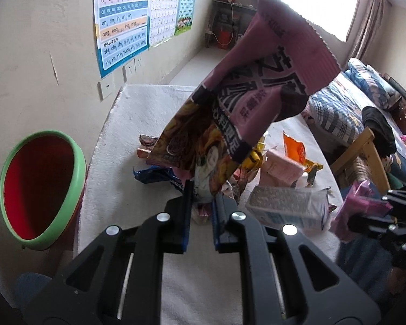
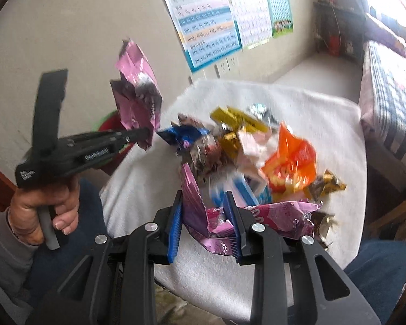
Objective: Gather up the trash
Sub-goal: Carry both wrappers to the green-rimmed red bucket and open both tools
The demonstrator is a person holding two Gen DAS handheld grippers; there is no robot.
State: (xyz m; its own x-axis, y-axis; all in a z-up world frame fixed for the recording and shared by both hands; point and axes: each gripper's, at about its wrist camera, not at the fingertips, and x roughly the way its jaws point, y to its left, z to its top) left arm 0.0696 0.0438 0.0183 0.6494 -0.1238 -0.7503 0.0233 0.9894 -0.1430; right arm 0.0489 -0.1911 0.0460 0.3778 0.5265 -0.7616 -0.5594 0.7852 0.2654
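My left gripper [image 1: 203,193] is shut on the lower end of a large pink and purple snack bag [image 1: 257,86], which it holds up above the table. The right wrist view shows that same left gripper [image 2: 146,135] and bag [image 2: 136,94] raised at the left. My right gripper [image 2: 203,203] is shut on a crumpled pink wrapper [image 2: 219,224], lifted just over the pile. A heap of wrappers [image 2: 230,146] lies on the white-covered table [image 1: 138,108]. A red bin with a green rim [image 1: 40,189] stands left of the table, below the held bag.
A white milk carton [image 1: 287,208], an orange bag [image 2: 289,162] and a blue wrapper [image 2: 184,135] lie in the heap. A bed with plaid bedding [image 1: 335,108] and a wooden chair [image 1: 365,149] stand to the right. Posters [image 1: 121,21] hang on the wall behind.
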